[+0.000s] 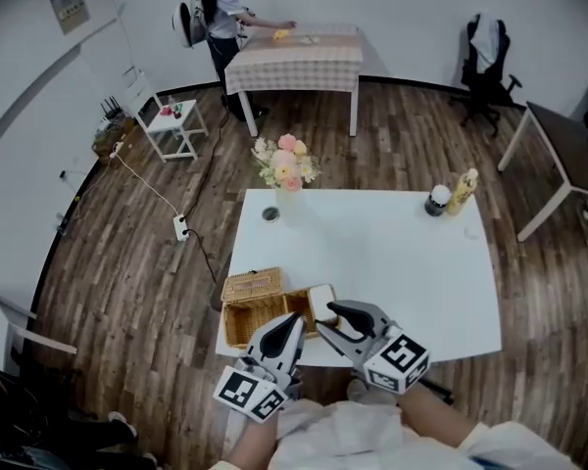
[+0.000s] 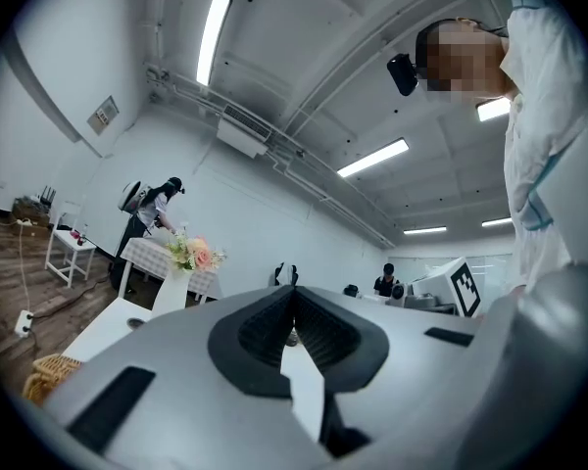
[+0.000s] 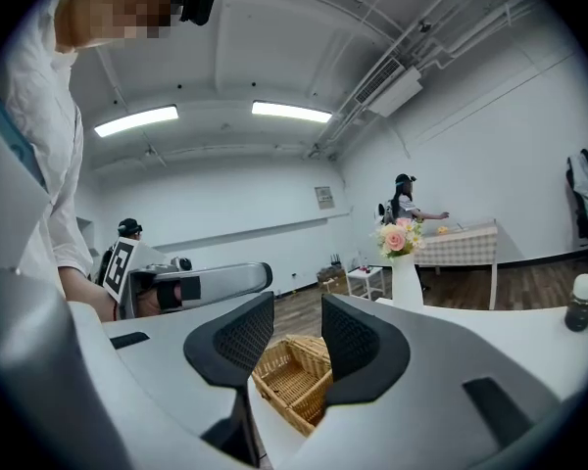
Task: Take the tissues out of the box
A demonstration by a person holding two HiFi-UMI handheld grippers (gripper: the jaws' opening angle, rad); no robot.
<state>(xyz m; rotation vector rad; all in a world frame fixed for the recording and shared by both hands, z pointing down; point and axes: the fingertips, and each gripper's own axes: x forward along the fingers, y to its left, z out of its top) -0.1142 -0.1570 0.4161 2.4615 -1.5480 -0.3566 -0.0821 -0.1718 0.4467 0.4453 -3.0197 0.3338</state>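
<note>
A wicker box [image 1: 255,309] stands open at the front left corner of the white table [image 1: 392,262]; a pale flat panel [image 1: 323,302] leans at its right end. In the right gripper view the wicker box [image 3: 292,378] looks hollow, and I see no tissue in it. My left gripper [image 1: 294,321] hovers over the box's near right part; its jaws [image 2: 294,306] meet at the tips with nothing between them. Just right of it, my right gripper [image 1: 330,317] is open and empty, and the box shows through its gap [image 3: 296,326].
A vase of flowers [image 1: 286,164] and a small dark disc [image 1: 270,213] stand at the table's far left, a jar [image 1: 438,200] and a yellow bottle [image 1: 463,190] at its far right. A person [image 1: 220,13] works at a checkered table [image 1: 294,57] behind. A cable and power strip [image 1: 181,226] lie on the floor.
</note>
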